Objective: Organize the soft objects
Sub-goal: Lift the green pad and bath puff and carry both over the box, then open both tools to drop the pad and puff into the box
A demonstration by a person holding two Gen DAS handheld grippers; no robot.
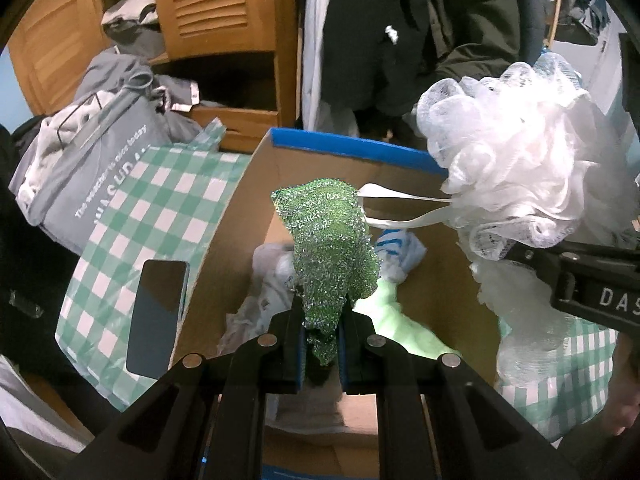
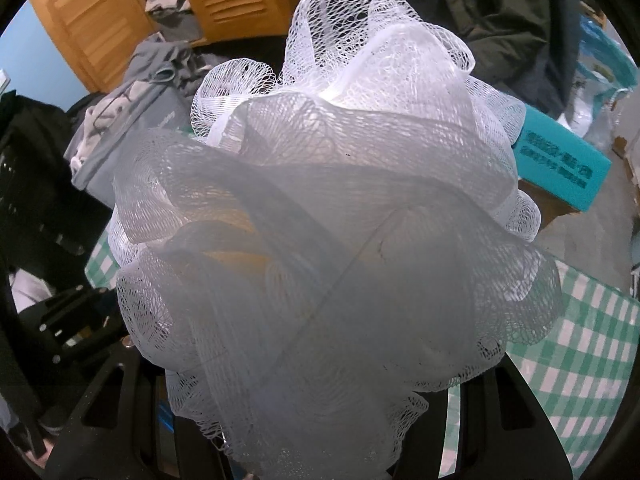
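Note:
My left gripper (image 1: 322, 330) is shut on a glittery green scouring cloth (image 1: 332, 248) and holds it upright above an open cardboard box (image 1: 224, 240) with a blue rim. Inside the box lie a pale green soft item (image 1: 400, 320) and white and blue-striped cloths (image 1: 396, 252). My right gripper (image 1: 532, 254) comes in from the right, shut on a white mesh bath pouf (image 1: 512, 160) held over the box's right side; its white ribbon loop (image 1: 400, 200) hangs toward the green cloth. In the right wrist view the pouf (image 2: 332, 240) fills the frame and hides the fingertips.
The box stands on a green-and-white checked cloth (image 1: 132, 216), with a dark phone (image 1: 158, 316) lying on it to the left. A grey tote bag (image 1: 96, 152) with clothes, a wooden louvred cabinet (image 1: 224, 20) and hanging dark coats (image 1: 420, 32) stand behind. A teal box (image 2: 560, 164) is at the right.

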